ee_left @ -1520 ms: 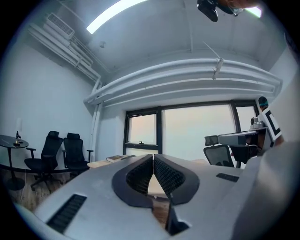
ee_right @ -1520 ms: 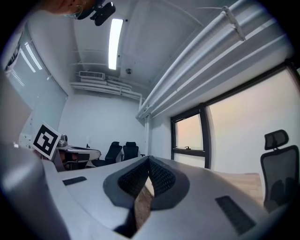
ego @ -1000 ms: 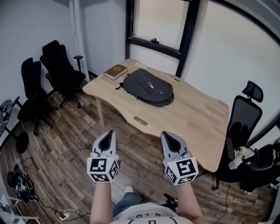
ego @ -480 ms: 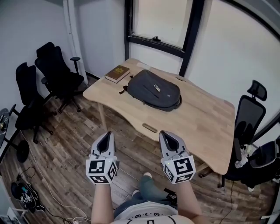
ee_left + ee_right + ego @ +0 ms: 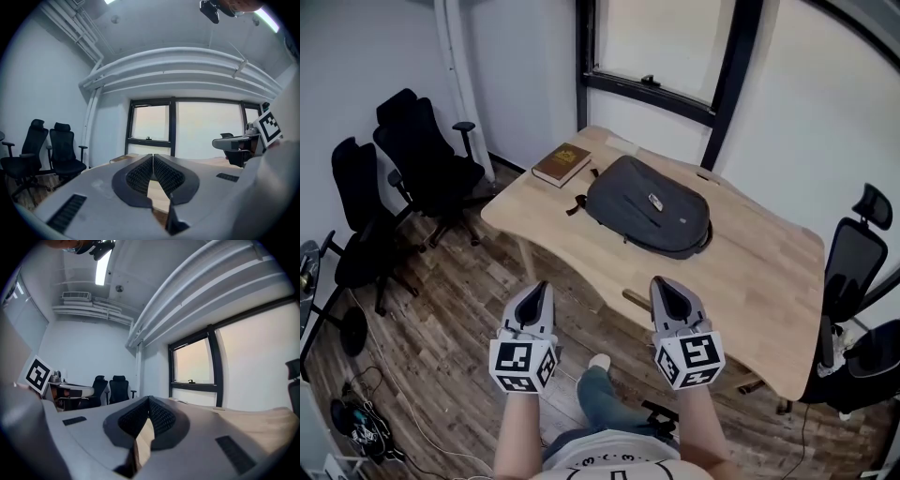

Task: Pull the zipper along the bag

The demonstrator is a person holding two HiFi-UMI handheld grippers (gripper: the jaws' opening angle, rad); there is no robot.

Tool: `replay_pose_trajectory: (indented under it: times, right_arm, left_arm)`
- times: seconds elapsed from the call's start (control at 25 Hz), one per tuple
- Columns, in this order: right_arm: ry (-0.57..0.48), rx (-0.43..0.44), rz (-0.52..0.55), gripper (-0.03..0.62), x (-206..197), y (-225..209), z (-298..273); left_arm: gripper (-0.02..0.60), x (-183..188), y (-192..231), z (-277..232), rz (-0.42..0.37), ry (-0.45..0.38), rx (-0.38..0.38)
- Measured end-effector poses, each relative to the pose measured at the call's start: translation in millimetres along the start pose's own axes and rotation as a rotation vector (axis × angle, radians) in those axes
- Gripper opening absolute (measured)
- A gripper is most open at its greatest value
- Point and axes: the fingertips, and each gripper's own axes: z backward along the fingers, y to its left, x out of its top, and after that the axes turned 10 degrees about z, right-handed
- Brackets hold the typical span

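While the bag [image 5: 649, 206] lies flat on the far part of the bench [image 5: 750, 253], just beside a book [image 5: 562, 164] and well apart from us, we carry both tools out in front over the wooden floor, short of the bench edge. Our left gripper [image 5: 538, 285] and right gripper [image 5: 662, 282] point about level toward the bench, side by side, forearms roughly parallel and marker cubes facing us. Both pairs of fingers are clenched tip to tip on nothing. We judge that the pull has not begun, and the zipper is too small to make out from here.
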Motion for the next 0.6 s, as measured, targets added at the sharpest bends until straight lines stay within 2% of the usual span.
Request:
replay_pose_trajectory:
  times: [0.36, 0.6]
  right_arm:
    - [0.034, -0.027, -0.085, 0.051, -18.0, -25.6, -141.9]
    - [0.081, -0.077, -0.087, 0.051, -33.1, -63.8, -204.2]
  left_arm:
    - [0.018, 15.1, 61.2, -124.3, -0.057, 0.073, -0.074]
    - [0.018, 19.6, 73.2, -214.5, -0.052, 0.113, -0.153]
